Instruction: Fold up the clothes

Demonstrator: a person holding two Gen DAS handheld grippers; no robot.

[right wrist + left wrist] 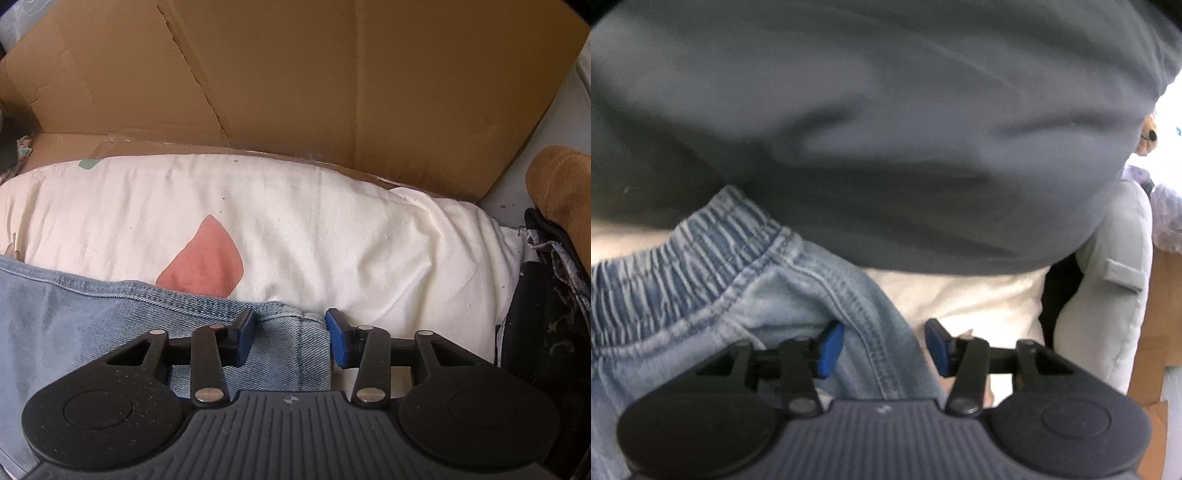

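Observation:
Light blue denim trousers point(746, 288) with an elastic waistband point(683, 251) lie on a cream sheet point(979, 299). My left gripper point(884, 345) is open, its blue pads either side of a side seam just below the waistband. In the right wrist view the trouser leg point(110, 321) lies on the cream sheet point(332, 236). My right gripper point(290, 341) is open, its pads astride the hemmed leg end point(295, 328). Neither gripper is clamped on the cloth.
A large dark grey-blue garment point(886, 129) fills the upper left wrist view, overlapping the waistband. A pale grey padded item point(1115, 288) lies at right. A cardboard sheet point(332, 74) stands behind the sheet. Dark patterned cloth point(546, 314) and a brown plush thing point(561, 184) lie at right.

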